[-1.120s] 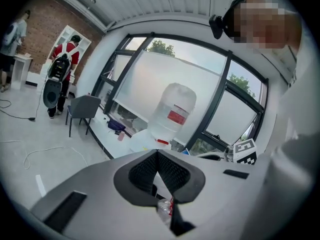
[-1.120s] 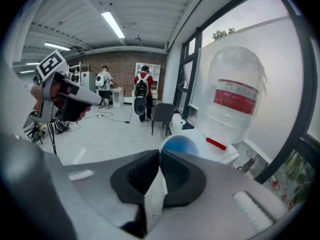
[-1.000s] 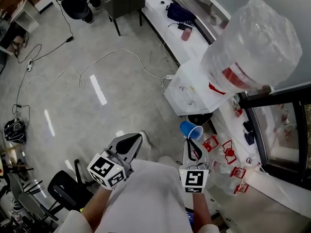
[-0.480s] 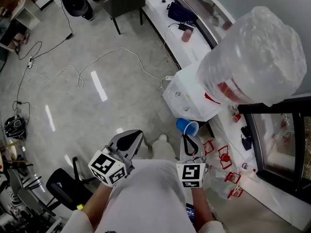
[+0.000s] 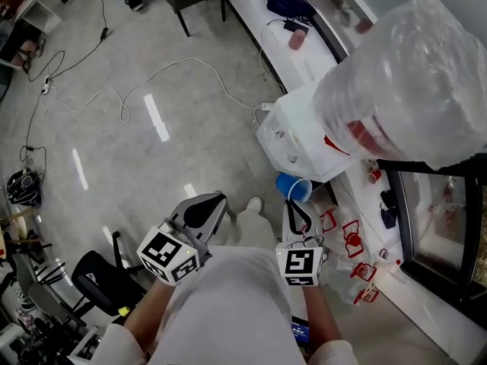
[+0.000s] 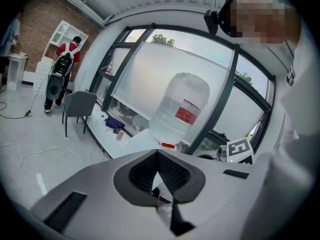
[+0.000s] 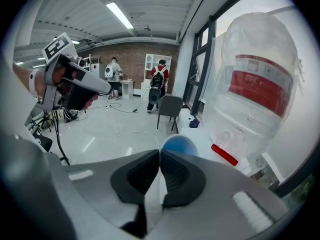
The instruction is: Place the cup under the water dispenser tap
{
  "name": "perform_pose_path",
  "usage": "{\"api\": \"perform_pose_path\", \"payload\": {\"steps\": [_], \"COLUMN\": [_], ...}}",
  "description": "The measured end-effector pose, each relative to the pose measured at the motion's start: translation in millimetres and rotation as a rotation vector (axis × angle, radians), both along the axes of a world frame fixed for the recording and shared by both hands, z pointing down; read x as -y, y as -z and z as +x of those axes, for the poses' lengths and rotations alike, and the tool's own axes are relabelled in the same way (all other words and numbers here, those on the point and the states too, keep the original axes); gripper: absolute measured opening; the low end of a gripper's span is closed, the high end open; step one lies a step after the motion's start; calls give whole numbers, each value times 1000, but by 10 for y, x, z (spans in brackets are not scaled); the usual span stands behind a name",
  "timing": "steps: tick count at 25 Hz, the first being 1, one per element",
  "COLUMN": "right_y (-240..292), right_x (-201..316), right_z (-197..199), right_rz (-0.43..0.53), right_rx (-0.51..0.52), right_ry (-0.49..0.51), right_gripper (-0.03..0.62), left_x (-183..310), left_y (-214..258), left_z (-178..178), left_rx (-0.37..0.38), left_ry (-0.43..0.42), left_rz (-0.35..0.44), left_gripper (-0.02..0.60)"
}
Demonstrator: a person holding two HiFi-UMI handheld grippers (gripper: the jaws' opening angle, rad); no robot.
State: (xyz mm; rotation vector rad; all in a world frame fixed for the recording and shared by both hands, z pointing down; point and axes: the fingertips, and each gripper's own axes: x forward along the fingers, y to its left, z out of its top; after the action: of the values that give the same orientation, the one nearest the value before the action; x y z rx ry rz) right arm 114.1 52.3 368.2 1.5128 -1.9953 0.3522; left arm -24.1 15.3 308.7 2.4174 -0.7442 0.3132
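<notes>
The blue cup [image 5: 293, 187] hangs on its side just in front of the white water dispenser [image 5: 300, 139], low by its front. My right gripper [image 5: 296, 206] is shut on the cup's rim. In the right gripper view the cup [image 7: 179, 145] peeks over the closed jaws of that gripper [image 7: 160, 159], with the big clear bottle [image 7: 255, 94] and a red tap lever [image 7: 224, 155] to the right. My left gripper [image 5: 213, 204] is held left of the cup, shut and empty. The left gripper view shows its own jaws [image 6: 158, 159] pressed together.
A white counter [image 5: 262, 29] with a purple bag [image 5: 289, 2] and a pink cup [image 5: 296, 38] runs behind the dispenser. Cables [image 5: 152, 86] lie on the grey floor. Red-handled items [image 5: 351, 238] sit on the sill at right. A black chair [image 5: 99, 280] stands lower left.
The right gripper has carried the blue cup a little closer to the dispenser's front. The left gripper has stayed beside it, still shut.
</notes>
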Motion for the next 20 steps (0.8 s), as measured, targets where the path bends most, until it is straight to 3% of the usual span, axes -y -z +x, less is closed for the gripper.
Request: {"api": "perform_pose_path", "payload": {"steps": [8, 20], "right_y": [-295, -865], "right_x": [73, 173], "right_z": [36, 17], "right_rz": [-14, -45], "right_rx": [-34, -66], "right_ry": [38, 91], "right_gripper": [25, 25], "left_x": [64, 195], "left_y": [-316, -745], "left_z": [113, 146], "left_rx": [15, 90], "left_ry": [-10, -37], "left_rz": [-21, 8], "left_gripper": [0, 0]}}
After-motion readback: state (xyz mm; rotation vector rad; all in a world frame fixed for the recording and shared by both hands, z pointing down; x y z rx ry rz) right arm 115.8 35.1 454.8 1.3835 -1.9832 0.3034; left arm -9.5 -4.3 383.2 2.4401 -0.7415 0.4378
